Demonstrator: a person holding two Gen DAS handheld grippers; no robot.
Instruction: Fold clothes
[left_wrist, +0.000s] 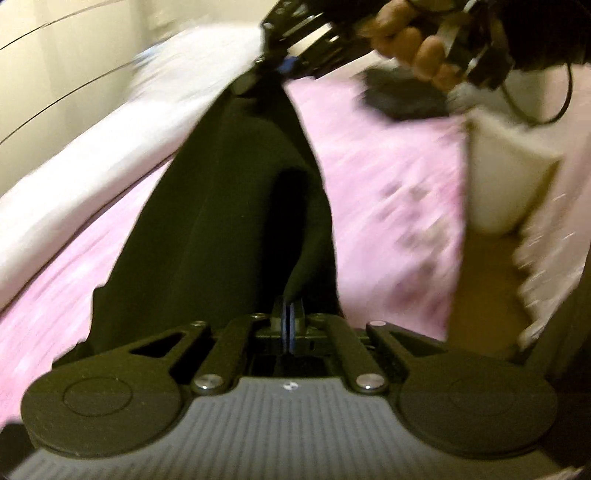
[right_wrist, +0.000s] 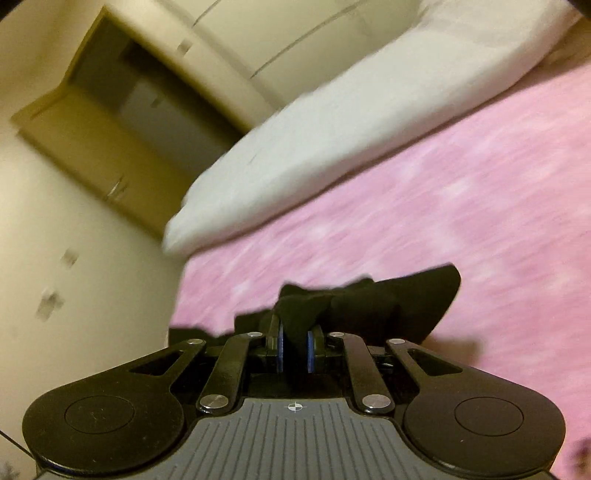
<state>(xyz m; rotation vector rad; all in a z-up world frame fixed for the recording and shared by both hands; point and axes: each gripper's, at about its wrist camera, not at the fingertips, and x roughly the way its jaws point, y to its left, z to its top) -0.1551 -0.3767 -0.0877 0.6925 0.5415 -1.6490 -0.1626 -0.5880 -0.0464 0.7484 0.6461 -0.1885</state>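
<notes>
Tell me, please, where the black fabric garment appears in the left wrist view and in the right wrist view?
Left wrist view: the black fabric garment runs up the centre, stretched from the left gripper to the right gripper at the top.
Right wrist view: it is bunched at lower centre, pinched in the right gripper.
Shared landmark: the white pillow beside the pink bedspread.
</notes>
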